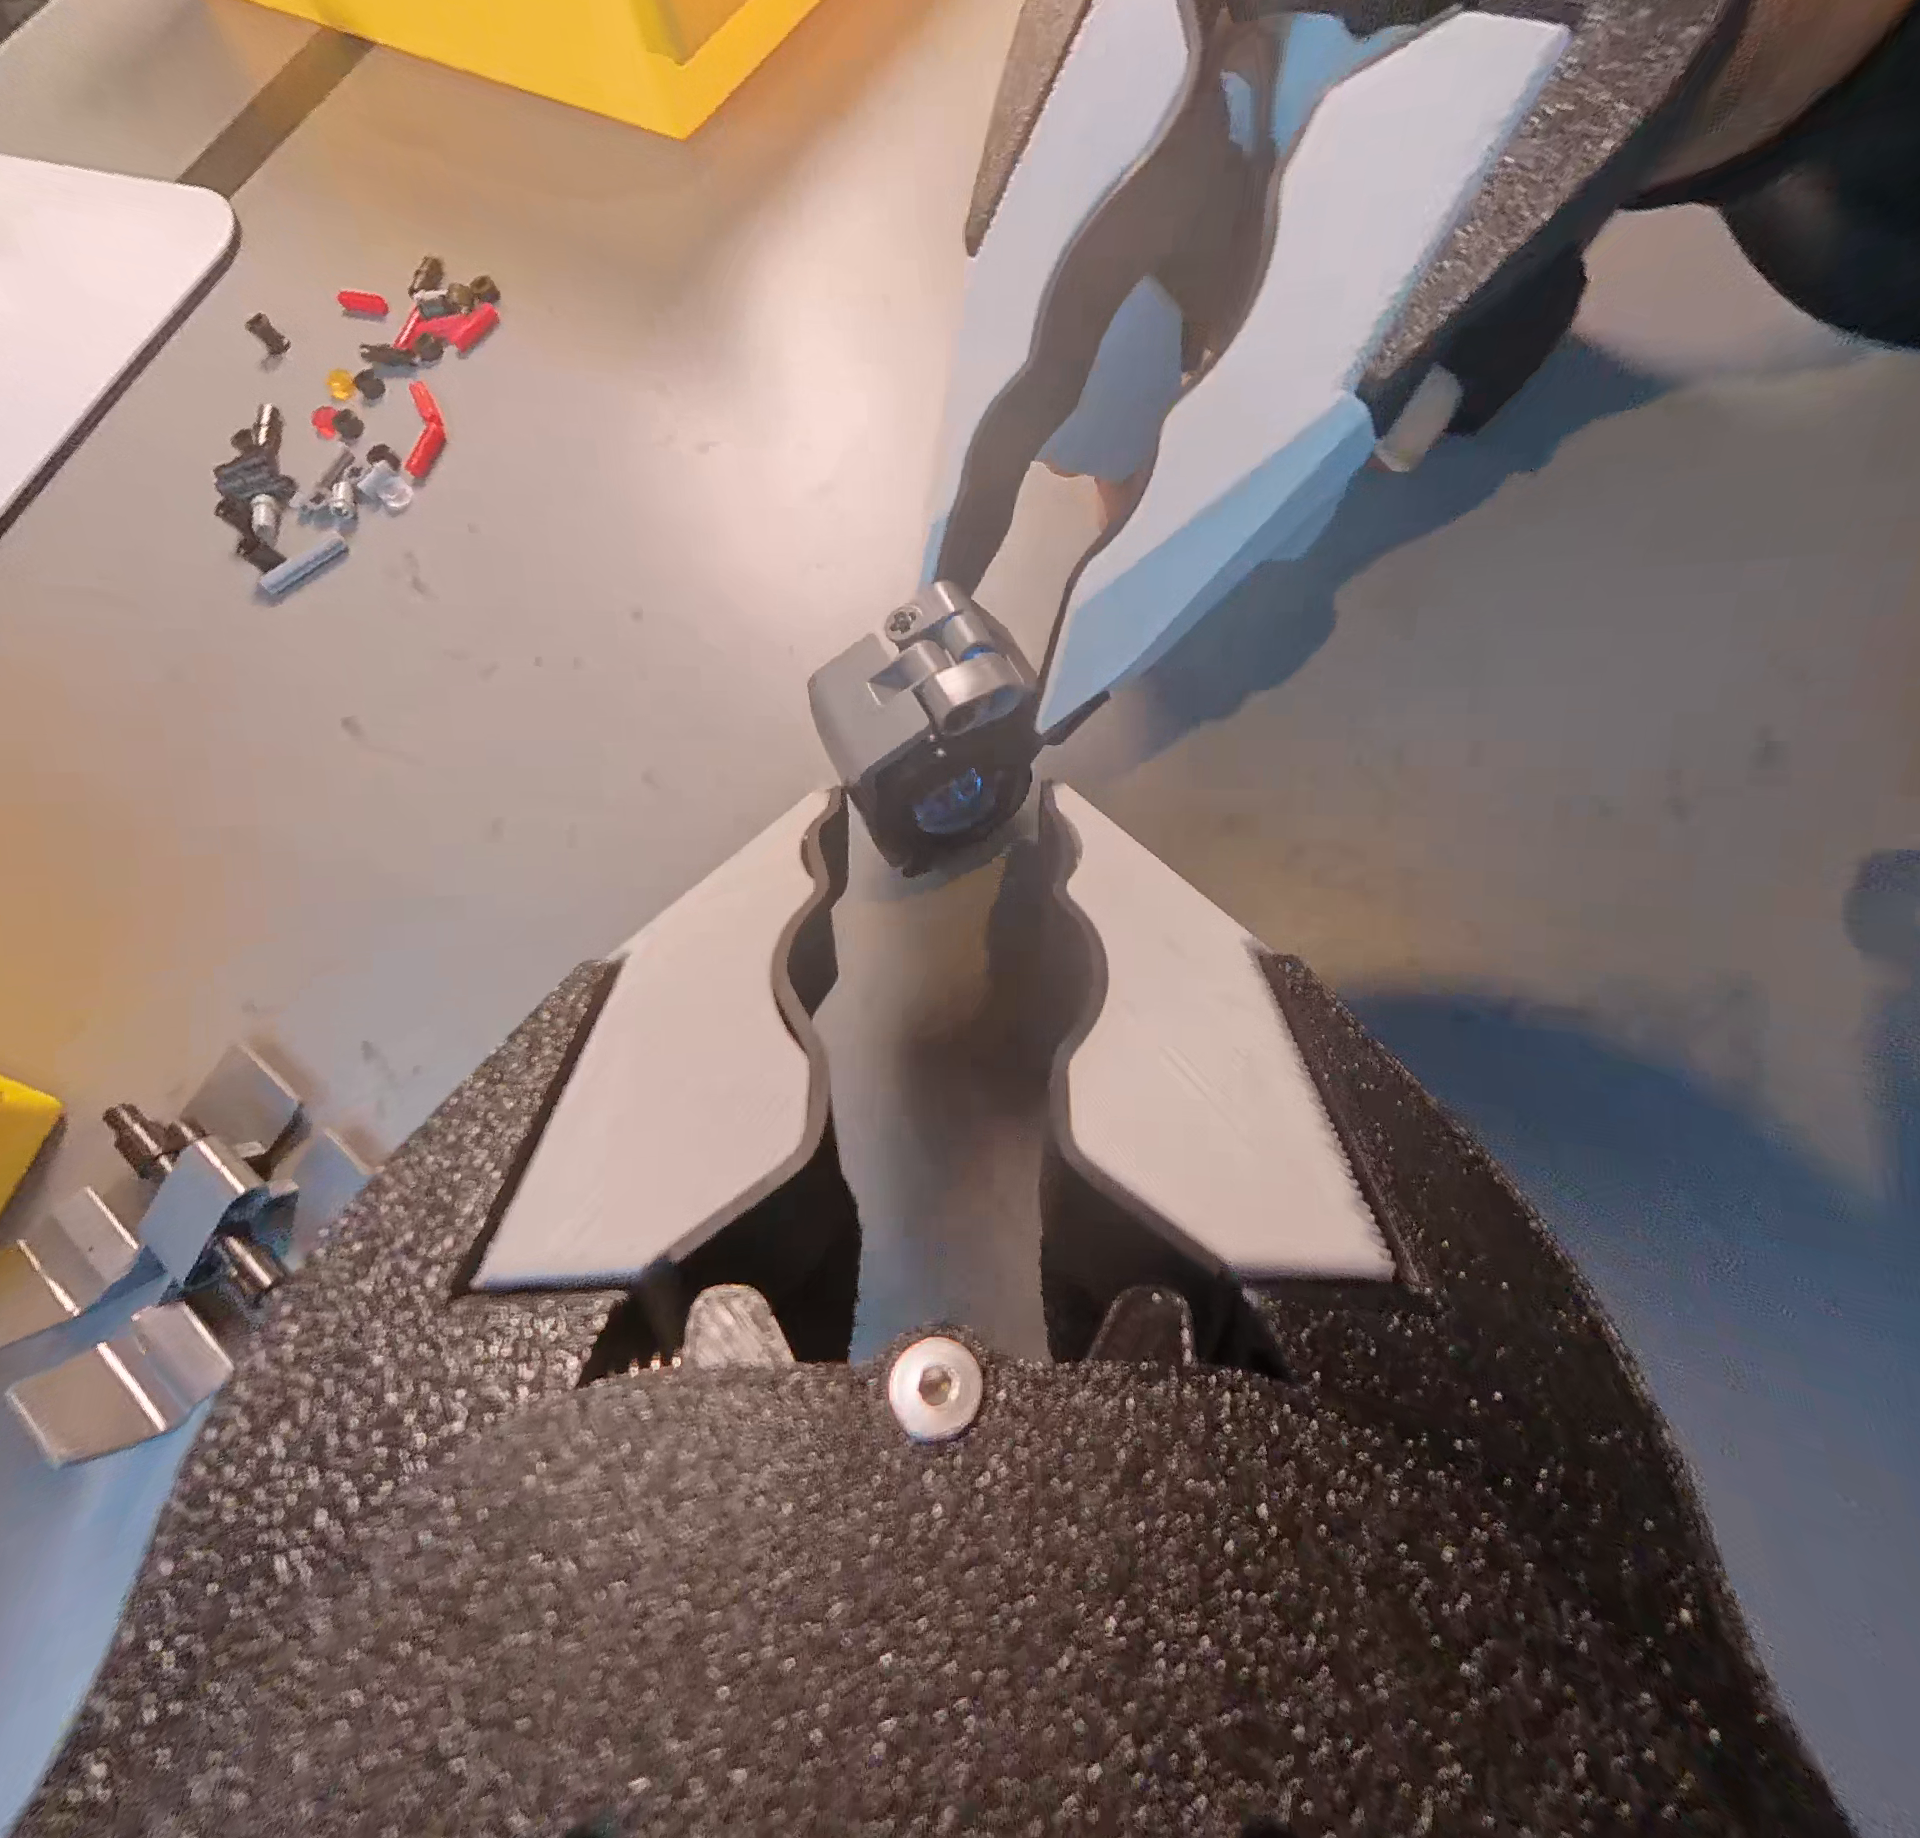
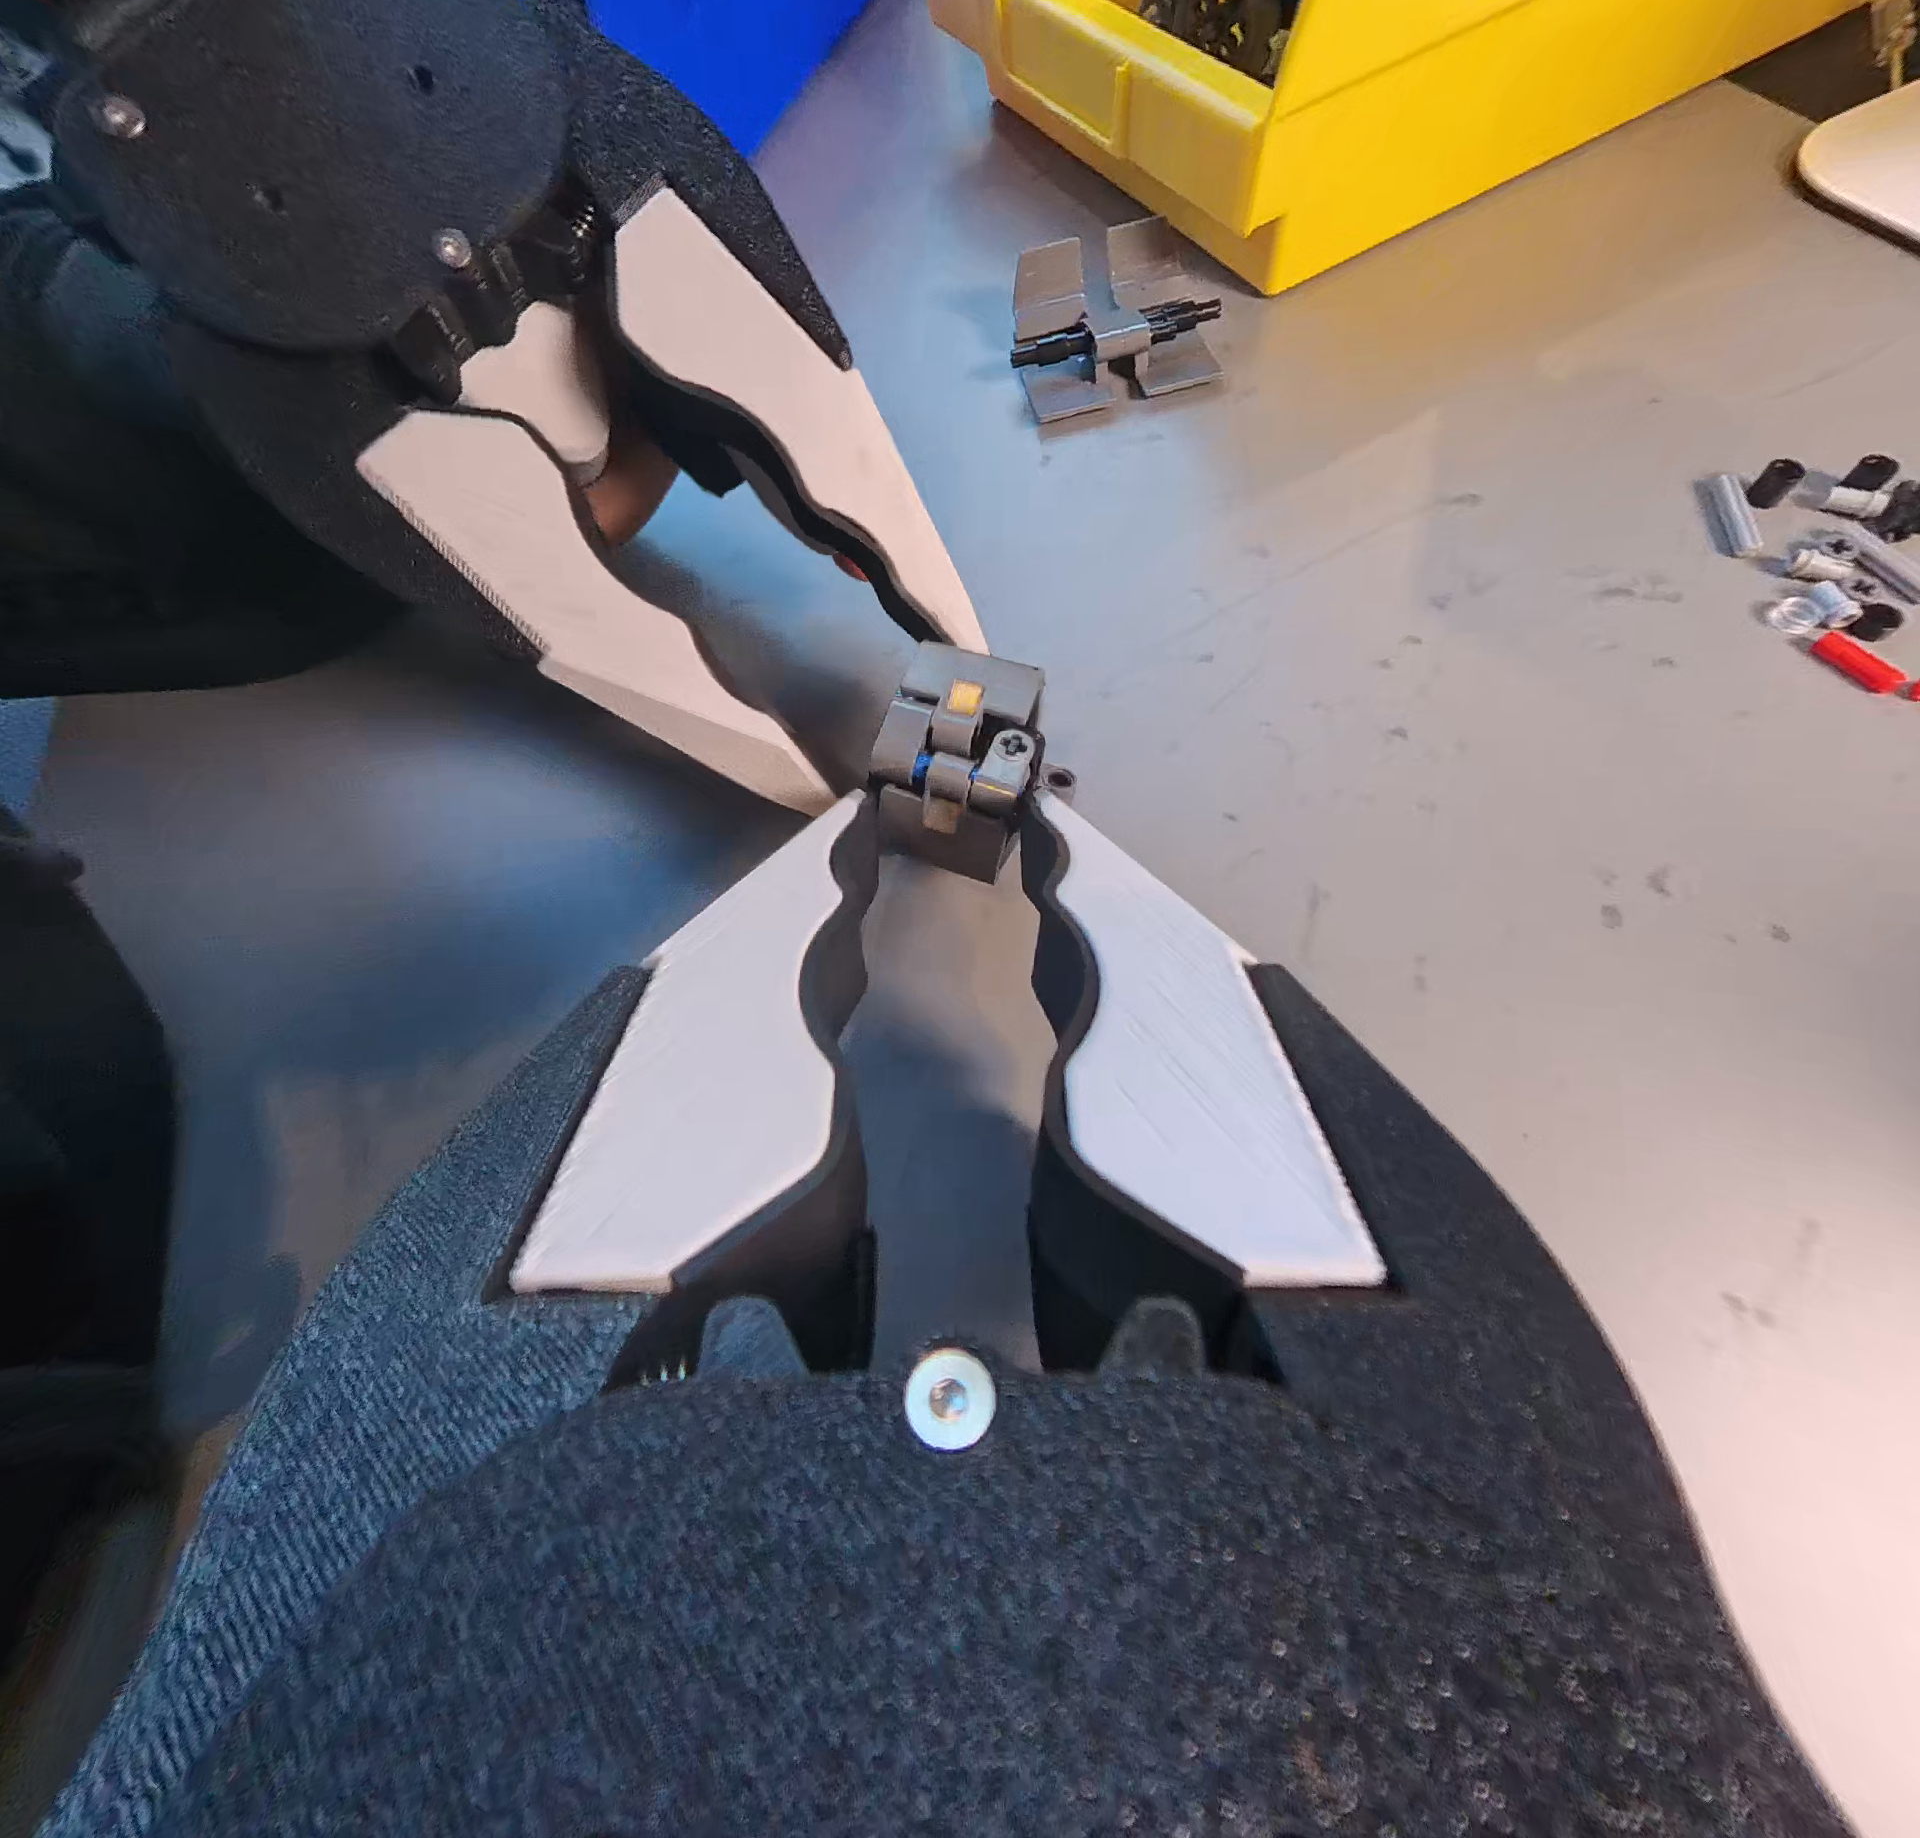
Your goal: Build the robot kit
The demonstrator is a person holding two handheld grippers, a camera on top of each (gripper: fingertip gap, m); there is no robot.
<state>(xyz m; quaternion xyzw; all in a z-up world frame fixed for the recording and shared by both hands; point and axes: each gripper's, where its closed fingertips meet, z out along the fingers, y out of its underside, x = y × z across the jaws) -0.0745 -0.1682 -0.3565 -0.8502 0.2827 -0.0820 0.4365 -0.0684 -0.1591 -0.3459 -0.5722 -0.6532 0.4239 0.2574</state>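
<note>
Right now both grippers meet on one small grey block assembly (image 1: 930, 739): the left gripper (image 1: 940, 801) has its two fingers pressed against the block's sides, and the right gripper (image 2: 945, 801) grips the same piece from the opposite end, clamped likewise. Only the left wrist view shows a blue part inside the block's dark open face; only the right wrist view shows its top with a cross-head pin and a small yellowish patch. Farther out on the grey table (image 1: 520, 749) lies a scatter of red, black and grey pins (image 1: 353, 417) — and a grey bracket piece (image 2: 1117, 328) sits near a yellow bin (image 2: 1351, 105), whose black contents show in the right view alone.
</note>
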